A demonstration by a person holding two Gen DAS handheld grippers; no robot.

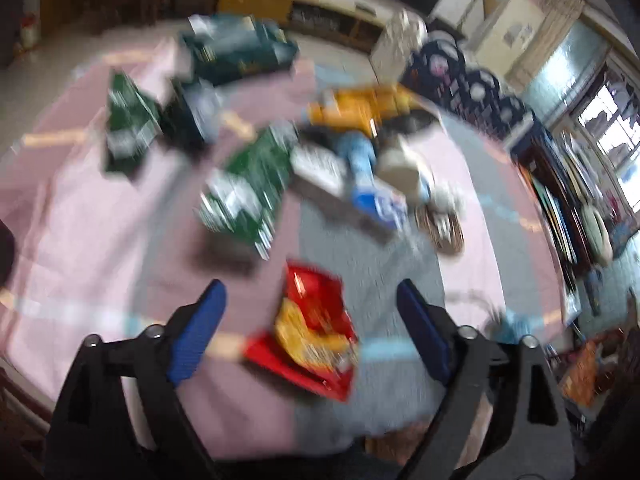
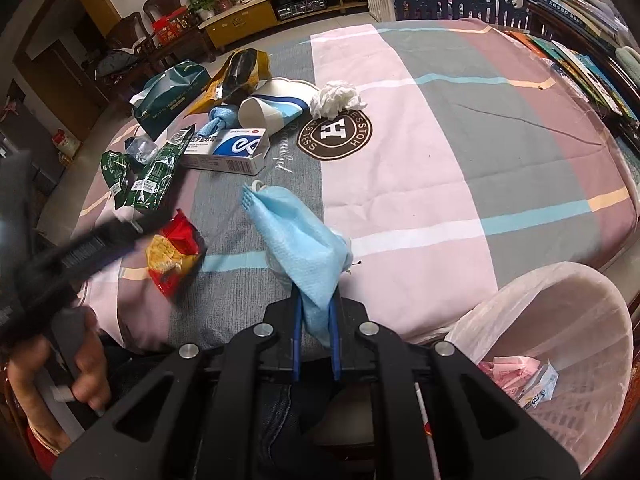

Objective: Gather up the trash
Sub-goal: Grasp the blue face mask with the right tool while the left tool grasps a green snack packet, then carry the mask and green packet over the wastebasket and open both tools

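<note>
Across the tabletop (image 2: pixel 420 184), under a pink, grey and blue striped cloth, ahead of both sets of fingers:

1. Waste basket (image 2: pixel 568 344), white lattice with a thin plastic liner, low and to the right of the right fingers, beside the tabletop edge. Contents: pink paper scraps and a small printed packet.
2. Dark green bag (image 2: pixel 170 96), far ahead and left of the right fingers, lying on its side.
3. Yellow foil pouch (image 2: pixel 240 72), torn open, just beside the green bag.
4. Paper cup (image 2: pixel 268 110), white and blue, tipped over with its mouth toward the camera; contents cannot be told.
5. Medicine box (image 2: pixel 228 150), white and blue, end flap open, just in front of the cup.
6. Green wrappers (image 2: pixel 148 176), crumpled, left of the box.
7. White tissue wad (image 2: pixel 336 98), right of the cup.
8. Red and yellow snack wrapper (image 1: pixel 316 328), flat on the cloth, below and between the left fingers (image 1: pixel 200 332).

Left gripper (image 1: pixel 312 312): spread wide, nothing gripped, no contact with the wrapper visible; view blurred.

Right gripper (image 2: pixel 316 320): nearly closed, pinching a light blue cloth wipe (image 2: pixel 298 248) that stands up out of the pads.
</note>
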